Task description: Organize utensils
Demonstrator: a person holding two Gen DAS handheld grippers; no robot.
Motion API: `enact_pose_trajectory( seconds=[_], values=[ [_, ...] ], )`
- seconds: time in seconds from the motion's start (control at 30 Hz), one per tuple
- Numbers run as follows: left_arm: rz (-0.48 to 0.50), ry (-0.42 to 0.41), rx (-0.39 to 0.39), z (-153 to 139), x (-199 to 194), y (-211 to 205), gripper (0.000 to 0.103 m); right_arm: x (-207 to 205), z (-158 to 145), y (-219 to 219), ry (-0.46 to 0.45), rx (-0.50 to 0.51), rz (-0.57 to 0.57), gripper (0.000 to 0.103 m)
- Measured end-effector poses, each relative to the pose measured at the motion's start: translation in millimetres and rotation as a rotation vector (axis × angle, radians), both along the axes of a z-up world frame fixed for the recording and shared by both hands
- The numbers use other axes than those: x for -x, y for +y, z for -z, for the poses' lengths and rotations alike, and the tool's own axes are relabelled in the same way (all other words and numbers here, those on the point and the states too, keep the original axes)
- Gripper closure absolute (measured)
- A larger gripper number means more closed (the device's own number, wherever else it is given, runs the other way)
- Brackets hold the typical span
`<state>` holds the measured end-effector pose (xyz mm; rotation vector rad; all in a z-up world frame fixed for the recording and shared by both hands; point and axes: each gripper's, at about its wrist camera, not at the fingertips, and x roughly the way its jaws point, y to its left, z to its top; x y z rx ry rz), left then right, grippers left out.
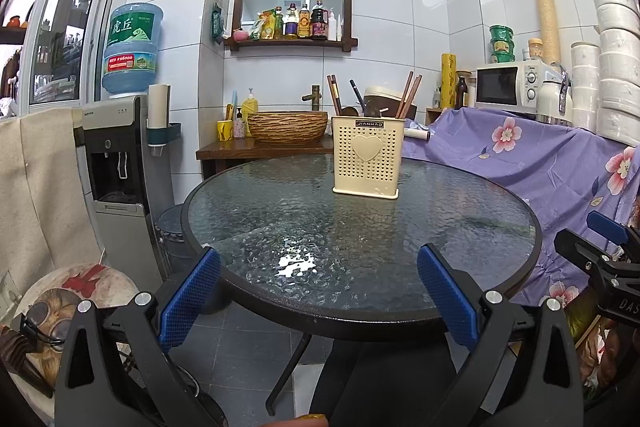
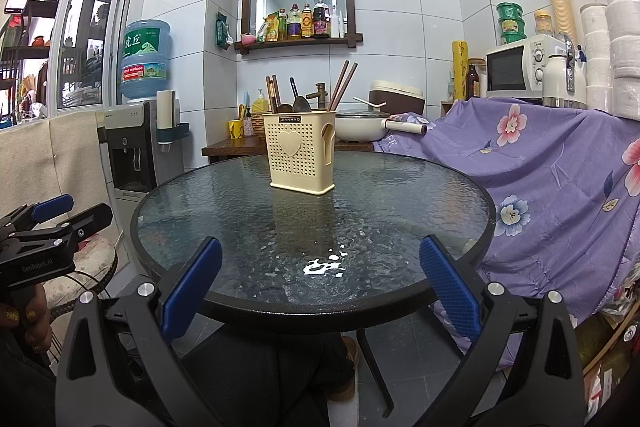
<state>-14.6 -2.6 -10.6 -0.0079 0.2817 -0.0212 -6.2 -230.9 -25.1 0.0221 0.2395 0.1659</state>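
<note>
A cream perforated utensil holder [image 1: 366,157] with a heart on its front stands at the far side of the round glass table [image 1: 248,211]. It holds brown chopsticks [image 1: 409,95] and dark spoons. In the right wrist view the holder [image 2: 301,155] stands far from my fingers, with chopsticks [image 2: 342,85] and spoons [image 2: 299,103] upright in it. My left gripper [image 1: 319,291] is open and empty at the table's near edge. My right gripper [image 2: 320,287] is open and empty at the near edge too. Each gripper shows at the side of the other's view.
A purple flowered cloth [image 1: 540,151] covers furniture on the right, with a microwave [image 1: 510,85] behind it. A water dispenser [image 1: 116,163] stands on the left. A side table behind holds a woven basin [image 1: 288,125] and a white pan [image 2: 362,127].
</note>
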Motion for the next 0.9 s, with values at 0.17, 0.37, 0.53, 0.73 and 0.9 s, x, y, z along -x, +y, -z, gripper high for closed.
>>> enact_pose_trajectory(
  seconds=[0.17, 0.37, 0.53, 0.73, 0.9],
  values=[
    [0.001, 0.000, -0.001, -0.1, 0.0, 0.0, 0.006, 0.0, -0.2, 0.0, -0.001, 0.000, 0.001, 0.006],
    [0.001, -0.001, 0.001, -1.3, 0.0, 0.1, 0.006, 0.2, -0.2, 0.6, 0.000, 0.001, 0.001, 0.006],
    [0.005, 0.000, 0.001, -1.7, -0.5, 0.3, 0.006, -0.1, -0.3, 0.7, 0.001, 0.001, 0.001, 0.006],
    [0.005, 0.001, 0.005, -2.3, -0.5, 1.1, 0.006, 1.3, -0.8, 1.6, 0.000, 0.002, -0.001, 0.006],
    [0.007, 0.002, 0.004, -2.3, -0.4, 0.8, 0.006, 0.8, -0.8, 1.4, 0.001, 0.002, -0.002, 0.006]
  ],
)
